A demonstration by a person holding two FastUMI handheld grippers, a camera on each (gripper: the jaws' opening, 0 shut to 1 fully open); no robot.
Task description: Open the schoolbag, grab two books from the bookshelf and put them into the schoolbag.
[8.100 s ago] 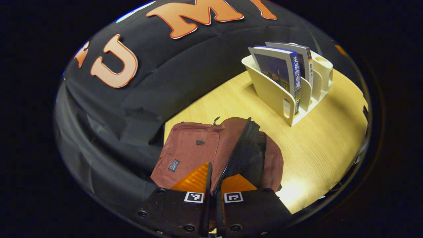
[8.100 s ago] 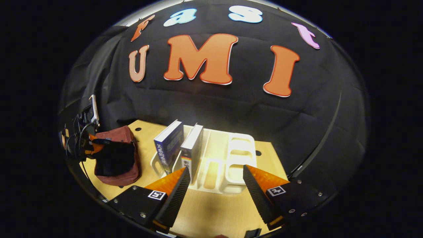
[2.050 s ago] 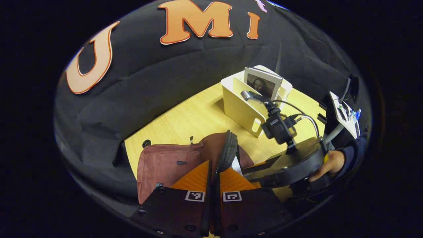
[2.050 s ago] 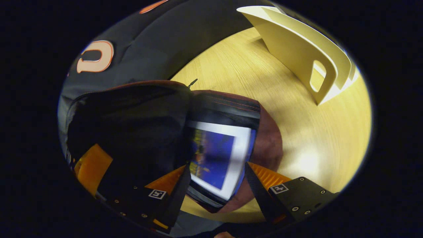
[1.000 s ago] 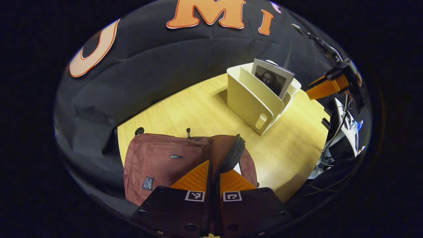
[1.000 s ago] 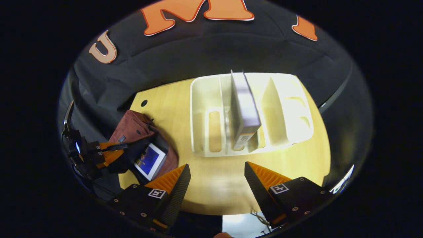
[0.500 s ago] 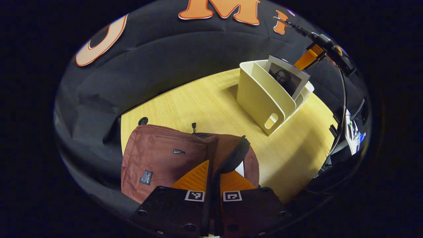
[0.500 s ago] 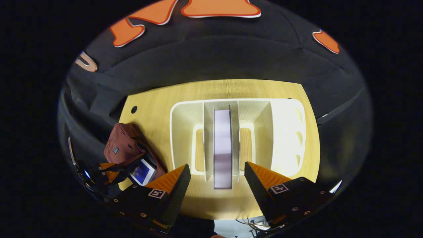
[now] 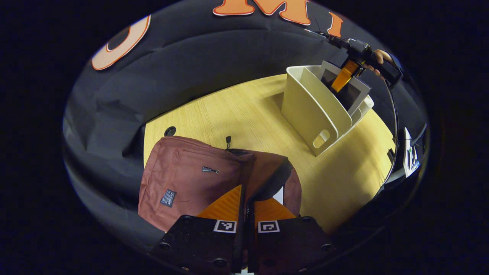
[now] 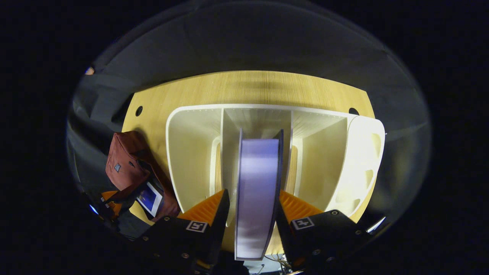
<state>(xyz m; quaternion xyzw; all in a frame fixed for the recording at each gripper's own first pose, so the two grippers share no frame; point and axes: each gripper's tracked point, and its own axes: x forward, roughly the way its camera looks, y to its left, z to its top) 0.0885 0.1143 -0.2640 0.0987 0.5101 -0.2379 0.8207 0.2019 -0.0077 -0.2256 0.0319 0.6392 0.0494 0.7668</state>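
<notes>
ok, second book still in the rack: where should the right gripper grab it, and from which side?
Grip the book across its two covers at the top edge, coming straight down from above. It stands upright in the middle slot of the rack, whose dividers flank its covers, so just the top is reachable. The right gripper already straddles it that way.

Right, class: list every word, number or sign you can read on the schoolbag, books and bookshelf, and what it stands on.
The patch on the schoolbag: lettering too small to read.
The book in the bookshelf: page edge showing, no text.
The blue book in the schoolbag: cover too small to read.
</notes>
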